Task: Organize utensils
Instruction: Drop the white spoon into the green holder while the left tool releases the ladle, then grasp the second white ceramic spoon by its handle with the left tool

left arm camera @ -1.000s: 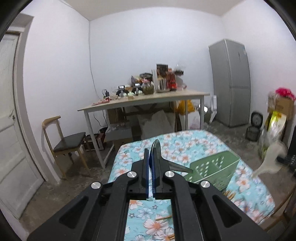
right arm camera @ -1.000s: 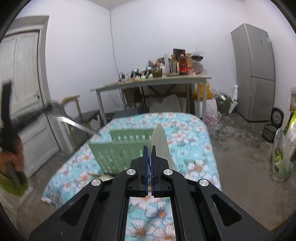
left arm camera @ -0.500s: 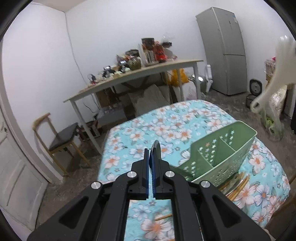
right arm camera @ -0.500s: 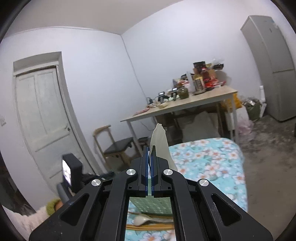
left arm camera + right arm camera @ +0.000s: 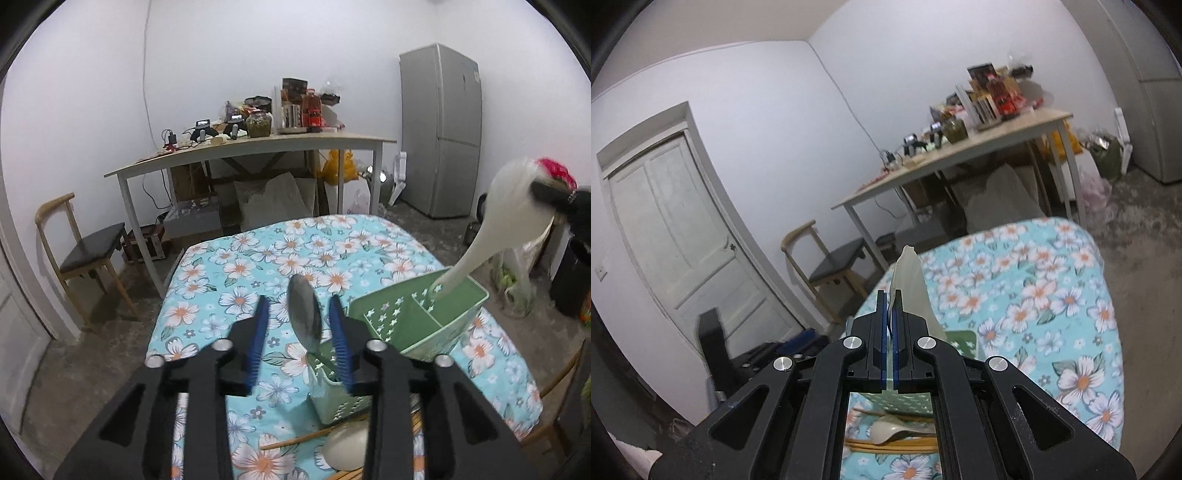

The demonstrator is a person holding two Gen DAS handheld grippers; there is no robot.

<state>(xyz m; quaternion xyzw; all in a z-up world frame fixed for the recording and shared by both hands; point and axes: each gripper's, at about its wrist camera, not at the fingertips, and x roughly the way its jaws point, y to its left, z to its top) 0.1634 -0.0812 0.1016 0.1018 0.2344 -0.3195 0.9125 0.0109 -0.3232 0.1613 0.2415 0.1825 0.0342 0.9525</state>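
My left gripper [image 5: 299, 301] is over the near compartment of the green utensil caddy [image 5: 417, 325]. Its jaws are opening. A metal spoon [image 5: 304, 317] stands between them, bowl up and handle down in that compartment, and the blue pads [image 5: 258, 332] no longer press on it. My right gripper [image 5: 889, 295] is shut on a white plastic spoon [image 5: 908, 284]. In the left wrist view that white spoon [image 5: 509, 214] hangs at the right, its thin handle end at the rim of the caddy's far compartment.
The table with the floral cloth [image 5: 258, 266] also holds a second white spoon [image 5: 347, 446] and wooden chopsticks [image 5: 295, 439] near the front edge. Behind stand a cluttered desk [image 5: 258, 147], a chair [image 5: 88, 247] and a fridge [image 5: 439, 129]. A door [image 5: 676, 229] is at the left.
My left jaws have opened off the metal spoon, which now stands in the caddy. The right gripper has swung and rolled with the white spoon, bringing its handle down to the caddy.
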